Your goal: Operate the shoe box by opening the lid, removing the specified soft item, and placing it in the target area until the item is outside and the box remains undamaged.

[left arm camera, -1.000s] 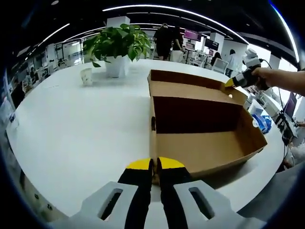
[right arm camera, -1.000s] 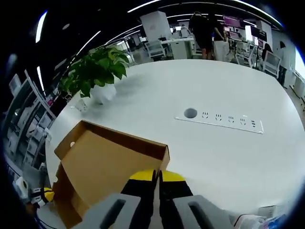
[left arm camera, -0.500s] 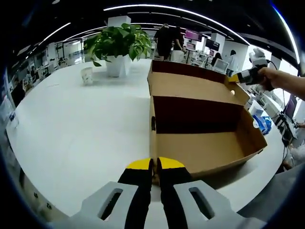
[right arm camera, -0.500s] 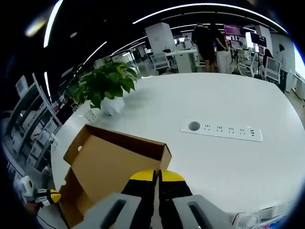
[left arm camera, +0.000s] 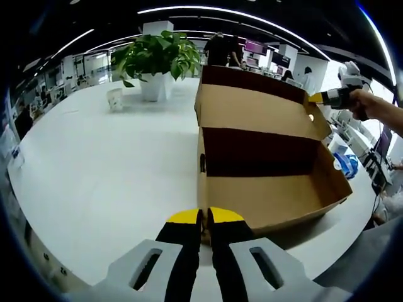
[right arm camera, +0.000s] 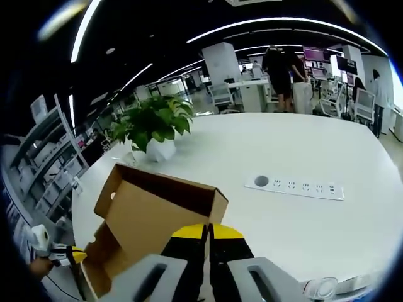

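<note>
Shoe box (left arm camera: 264, 182) is plain brown cardboard, sitting on the smooth white table (left arm camera: 107, 157). Left gripper (left arm camera: 203, 219) has its yellow-tipped jaws clamped on the near wall's rim. Right gripper (right arm camera: 207, 230) is pinched on the lid (right arm camera: 151, 211) edge, lid tilted up. Box's long axis runs sideways across the left gripper view, open side facing up.

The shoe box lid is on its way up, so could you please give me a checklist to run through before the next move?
1. Right tongs shut on the lid edge: ok.
2. Left tongs shut on the shoe box front wall, steadying it: ok.
3. Lid raised clear of the opening: ok.
4. Cardboard free of tears: cannot tell.
5. Soft item visible inside: not ok, the visible interior looks bare.
6. Potted plant and cup apart from the box: ok.
</note>
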Demonstrator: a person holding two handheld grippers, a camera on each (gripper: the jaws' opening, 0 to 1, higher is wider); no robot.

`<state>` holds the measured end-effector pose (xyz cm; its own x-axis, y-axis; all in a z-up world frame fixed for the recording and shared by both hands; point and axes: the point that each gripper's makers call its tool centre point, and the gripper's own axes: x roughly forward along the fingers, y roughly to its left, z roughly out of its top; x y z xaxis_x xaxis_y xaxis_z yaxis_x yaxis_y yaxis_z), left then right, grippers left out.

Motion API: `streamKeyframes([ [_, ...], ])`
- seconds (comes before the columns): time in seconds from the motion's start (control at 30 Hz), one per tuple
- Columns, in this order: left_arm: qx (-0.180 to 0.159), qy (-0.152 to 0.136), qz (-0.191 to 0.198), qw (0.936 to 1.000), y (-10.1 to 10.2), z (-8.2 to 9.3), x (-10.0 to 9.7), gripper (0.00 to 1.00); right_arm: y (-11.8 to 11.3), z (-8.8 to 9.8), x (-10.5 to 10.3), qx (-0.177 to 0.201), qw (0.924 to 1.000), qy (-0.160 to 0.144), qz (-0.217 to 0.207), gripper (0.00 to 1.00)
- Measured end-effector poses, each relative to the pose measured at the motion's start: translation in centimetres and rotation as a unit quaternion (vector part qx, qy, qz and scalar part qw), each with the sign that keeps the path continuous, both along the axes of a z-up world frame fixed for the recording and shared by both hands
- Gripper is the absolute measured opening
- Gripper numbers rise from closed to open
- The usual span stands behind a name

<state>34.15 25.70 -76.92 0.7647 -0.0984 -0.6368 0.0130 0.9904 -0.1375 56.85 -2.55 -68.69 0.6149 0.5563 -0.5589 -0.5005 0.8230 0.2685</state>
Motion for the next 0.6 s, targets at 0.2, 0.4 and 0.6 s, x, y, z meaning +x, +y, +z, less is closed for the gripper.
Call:
streamKeyframes([
  [0.2,-0.002,0.0,-0.002,1.0,0.0,0.0,0.0,0.02,0.0,1.3,-1.9,0.006,0.9998,-0.018,0.008,0.0],
  [0.4,-0.003,-0.001,-0.004,1.0,0.1,-0.1,0.0,0.02,0.0,2.4,-3.6,0.004,0.9991,-0.038,0.017,0.0],
  [0.6,-0.003,-0.001,-0.006,1.0,0.1,-0.1,0.0,0.02,-0.1,3.0,-4.5,0.013,0.9985,-0.05,0.018,0.0],
])
